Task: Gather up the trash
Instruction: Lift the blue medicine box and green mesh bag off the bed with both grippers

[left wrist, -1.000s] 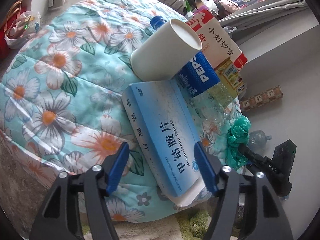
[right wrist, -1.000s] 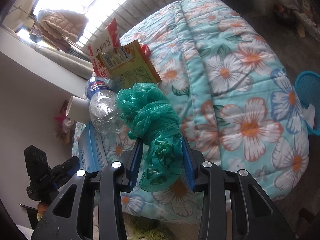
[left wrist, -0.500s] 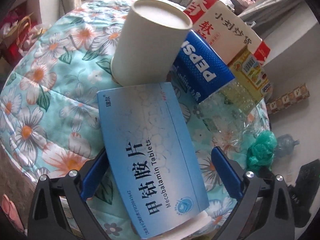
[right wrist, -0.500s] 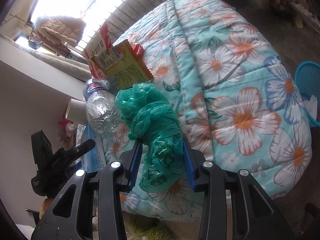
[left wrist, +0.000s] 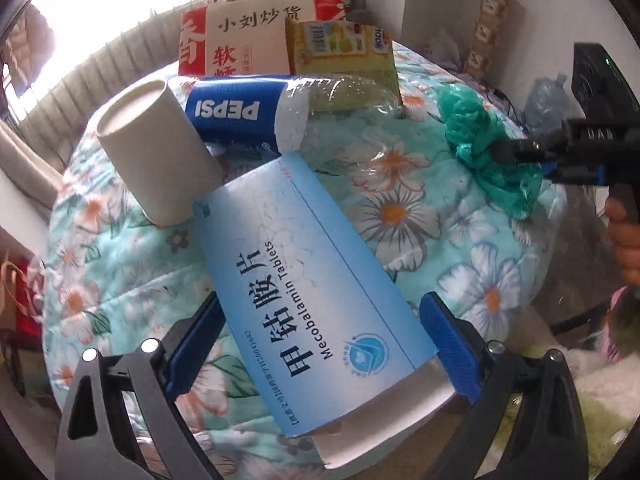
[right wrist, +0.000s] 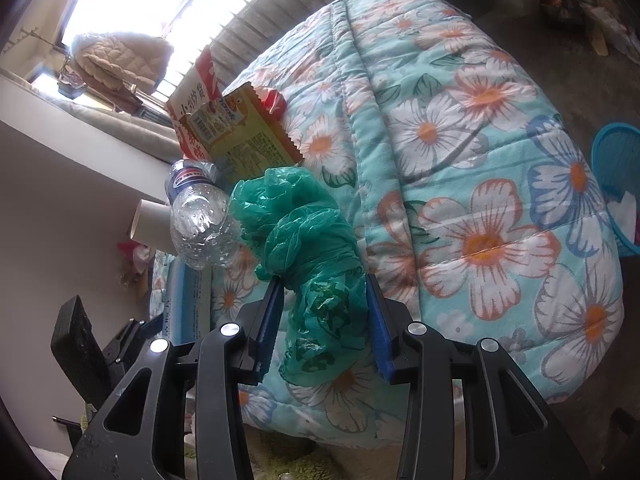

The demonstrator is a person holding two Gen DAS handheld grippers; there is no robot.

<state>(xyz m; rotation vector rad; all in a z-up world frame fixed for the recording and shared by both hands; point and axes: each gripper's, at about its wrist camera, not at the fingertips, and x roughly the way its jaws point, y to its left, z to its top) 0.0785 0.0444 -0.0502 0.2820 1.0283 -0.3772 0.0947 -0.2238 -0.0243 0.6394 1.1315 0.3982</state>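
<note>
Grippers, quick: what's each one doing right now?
Left gripper: open, fingers either side of the Mecobalamin tablet box.
Right gripper: shut on the green plastic bag.

Daylight poured through the window, blown out to white glare. The quilt was evenly lit; fisheye bending and dark vignetting crowded both views' edges.

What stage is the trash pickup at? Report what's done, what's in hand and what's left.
Done: nothing clearly collected; only the rim of a blue plastic basket shows beside the bed.

In hand: the right gripper is closed on the crumpled green plastic bag. The left gripper straddles the light-blue Mecobalamin tablet box, jaws open.

Left on the floral quilt: white paper cup, clear Pepsi bottle, yellow snack wrapper, red-and-white carton.
</note>
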